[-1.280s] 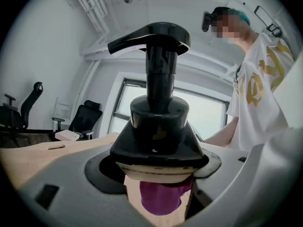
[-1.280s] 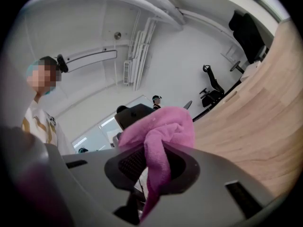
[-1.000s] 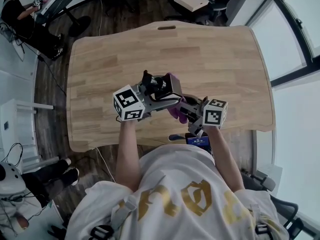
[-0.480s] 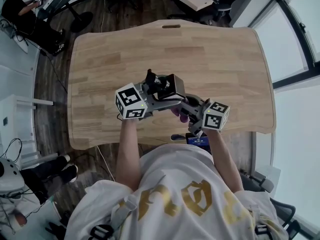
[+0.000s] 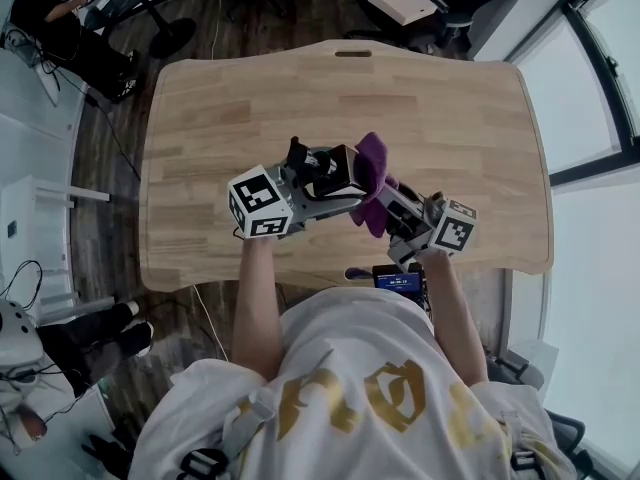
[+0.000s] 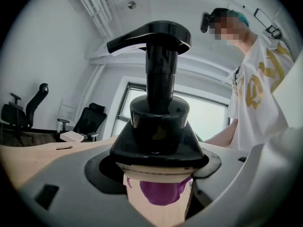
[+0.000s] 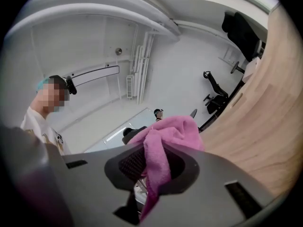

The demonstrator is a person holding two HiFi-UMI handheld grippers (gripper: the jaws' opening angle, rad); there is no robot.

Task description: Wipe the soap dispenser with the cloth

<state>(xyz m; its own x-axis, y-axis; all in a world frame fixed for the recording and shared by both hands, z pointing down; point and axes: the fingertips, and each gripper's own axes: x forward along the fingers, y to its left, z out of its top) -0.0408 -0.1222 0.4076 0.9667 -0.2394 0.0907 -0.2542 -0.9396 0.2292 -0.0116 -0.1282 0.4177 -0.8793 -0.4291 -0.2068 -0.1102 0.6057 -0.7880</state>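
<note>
My left gripper [image 5: 325,176] is shut on the soap dispenser [image 5: 335,173], held above the wooden table [image 5: 220,108]. In the left gripper view the dispenser [image 6: 156,126] fills the middle, its black pump head and collar above a pale body clamped between the jaws. The purple cloth [image 5: 372,166] is pinched in my right gripper [image 5: 385,193], which is shut on it, and lies against the dispenser's right side. In the right gripper view the cloth [image 7: 163,143] bunches up out of the jaws, with the dispenser's dark top just behind it. Purple cloth [image 6: 163,193] shows behind the dispenser's body.
The table's front edge [image 5: 300,278] lies just under both grippers, with a dark device [image 5: 398,280] at it. A slot handle [image 5: 352,54] marks the far edge. Office chairs and a white box [image 5: 405,3] stand beyond; a seated person [image 5: 45,13] is at upper left.
The right gripper has swung up and rightward, carrying the cloth from below the dispenser to its right upper side. The left gripper holds the dispenser nearly still.
</note>
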